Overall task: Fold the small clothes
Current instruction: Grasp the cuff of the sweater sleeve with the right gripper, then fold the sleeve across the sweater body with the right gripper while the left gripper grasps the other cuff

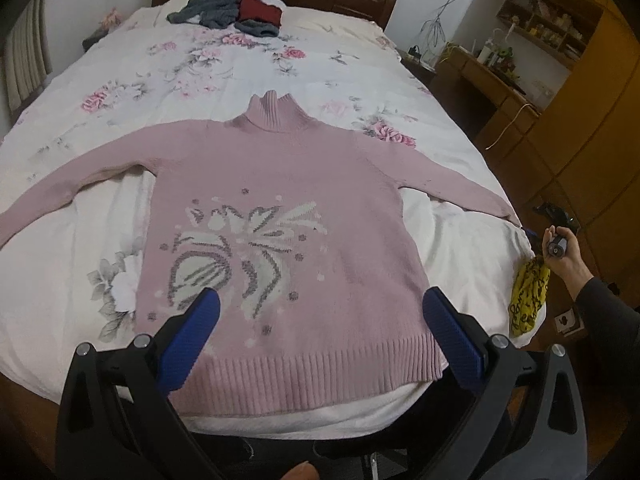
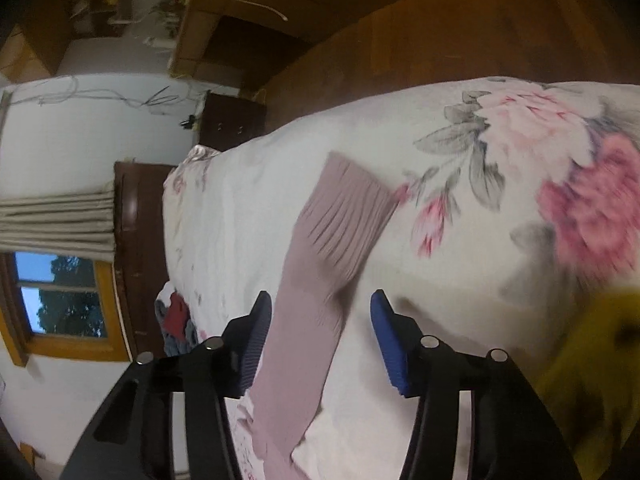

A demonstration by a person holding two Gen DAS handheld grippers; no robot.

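The pink sweater (image 1: 276, 208) lies flat, front up, at the centre of the frame on the bed (image 1: 224, 64), sleeves spread wide, likely so they can be folded inward. The left gripper (image 1: 320, 316) hovers spread above the hem. The right gripper (image 2: 320, 312), also spread, straddles the right sleeve (image 2: 320, 264) without pinching it, probably to grasp it.

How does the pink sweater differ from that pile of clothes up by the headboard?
The pink sweater lies spread flat, sleeves out to both sides; the pile of clothes is bunched in a heap. The sweater is one pale pink piece with a knitted flower pattern; the pile mixes grey and dark red pieces. The sweater lies at the near edge, the pile far off. Both rest on the floral bedspread.
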